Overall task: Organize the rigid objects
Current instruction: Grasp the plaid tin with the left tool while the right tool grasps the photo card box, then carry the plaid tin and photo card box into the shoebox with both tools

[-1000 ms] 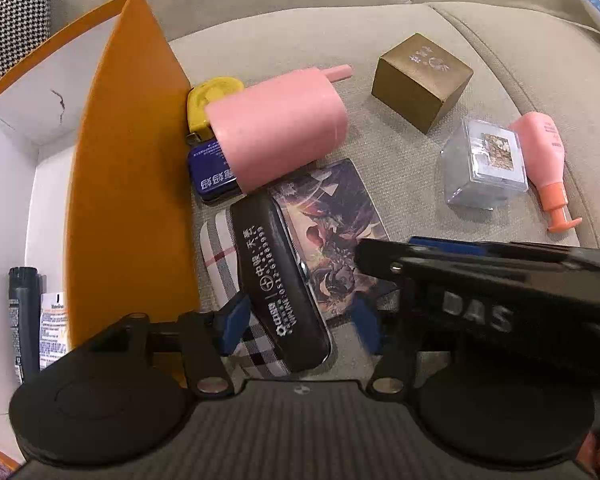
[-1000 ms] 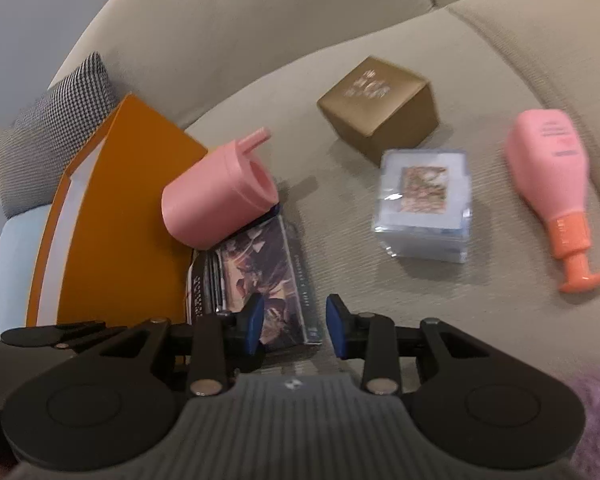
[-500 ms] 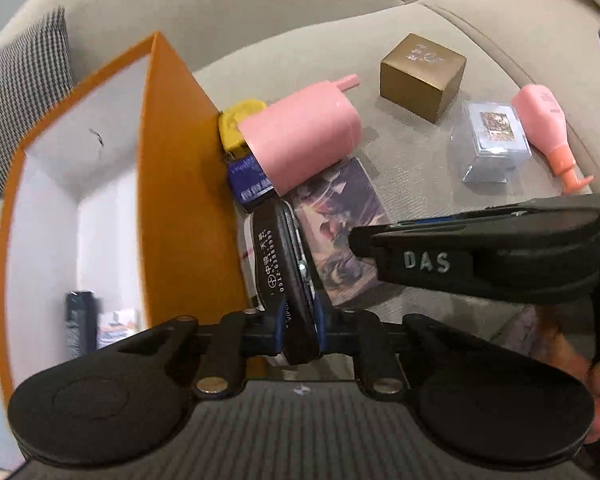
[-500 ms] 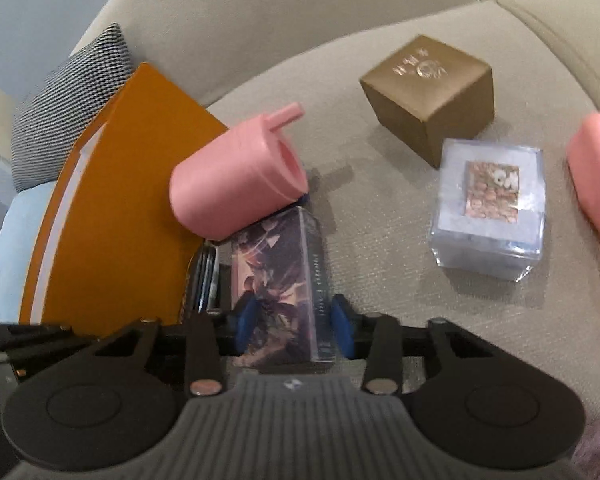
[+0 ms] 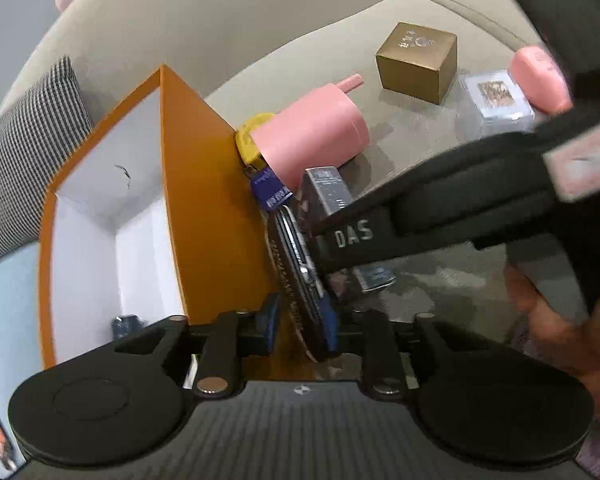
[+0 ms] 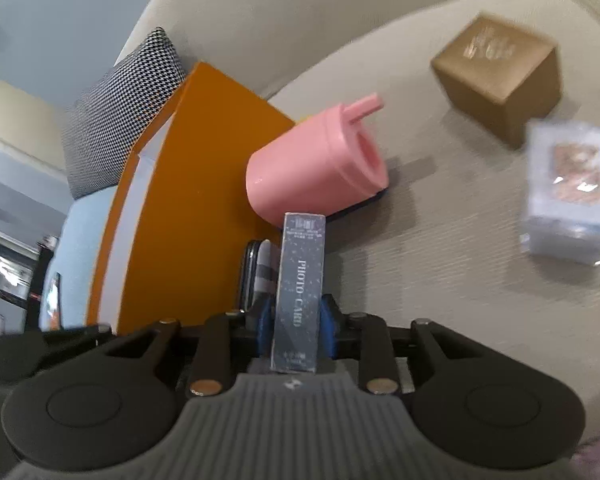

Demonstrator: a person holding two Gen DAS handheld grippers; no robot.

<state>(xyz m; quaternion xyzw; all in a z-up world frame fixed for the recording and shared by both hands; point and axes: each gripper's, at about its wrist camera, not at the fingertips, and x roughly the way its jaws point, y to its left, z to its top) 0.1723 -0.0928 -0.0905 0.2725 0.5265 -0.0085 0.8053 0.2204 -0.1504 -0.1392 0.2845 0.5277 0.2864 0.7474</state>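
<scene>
Standing on edge, long axis toward the pink cup (image 6: 316, 168) — photo-card box (image 6: 298, 284) pinched in right jaws.

sofa (image 6: 440, 264): beige | cushion (image 6: 128, 108): houndstooth, behind the orange box (image 6: 192, 216)

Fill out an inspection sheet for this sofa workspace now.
Surface: beige sofa cushion.
Job's things: photo card box; black case; pink cup on its side; gold box; clear box; pink bottle.
Clutter: yellow and blue items under the cup.
Grippers: right gripper shut on the photo card box, jaws just closing; left gripper opening, case between the pads.
Cables: nothing seen.
Surroundings: orange box, checked pillow.
</scene>
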